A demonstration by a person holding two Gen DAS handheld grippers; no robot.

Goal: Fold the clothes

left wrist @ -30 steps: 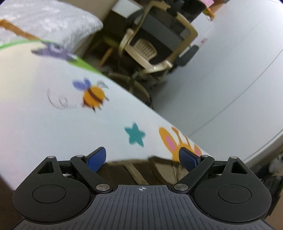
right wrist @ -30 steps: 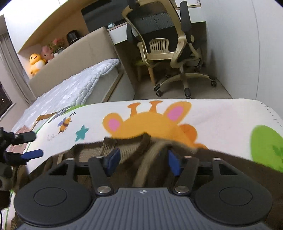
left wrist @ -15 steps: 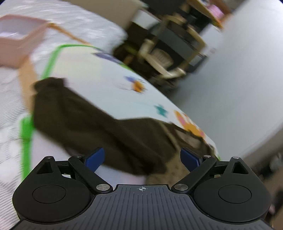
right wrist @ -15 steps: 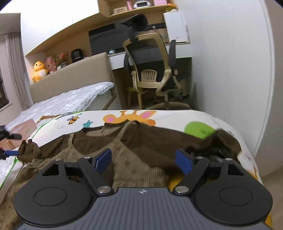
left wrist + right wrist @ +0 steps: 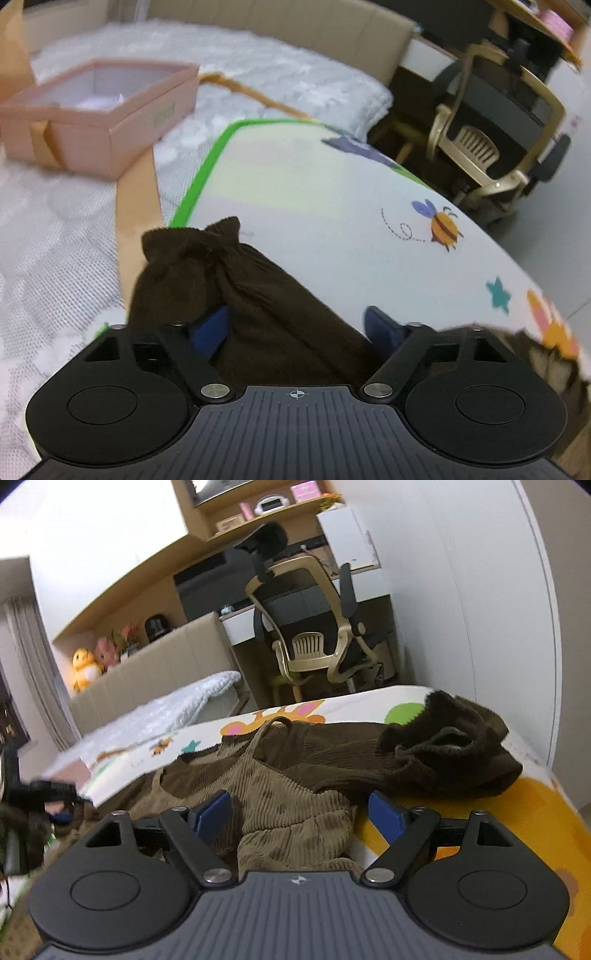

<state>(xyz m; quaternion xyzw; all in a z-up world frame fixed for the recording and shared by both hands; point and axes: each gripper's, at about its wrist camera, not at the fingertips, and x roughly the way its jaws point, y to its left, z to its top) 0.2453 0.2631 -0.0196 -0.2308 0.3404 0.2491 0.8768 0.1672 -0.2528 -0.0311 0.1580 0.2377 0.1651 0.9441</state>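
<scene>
Left wrist view: left gripper (image 5: 295, 328) has just been closing around the dark brown knit sleeve (image 5: 236, 291) on the cartoon-print mat (image 5: 314, 192), likely to fold it inward; pad contact unclear. Right gripper (image 5: 301, 814) hovers wide, empty, above the tan corduroy garment (image 5: 280, 797).

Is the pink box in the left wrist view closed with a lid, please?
No, the pink box stands open on the white quilt, its pale inside showing and no lid on it.

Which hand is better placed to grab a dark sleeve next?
Left. Its tongs, closing, already straddle the left sleeve. The right tongs stand open over the corduroy body, short of the bunched right sleeve.
</scene>
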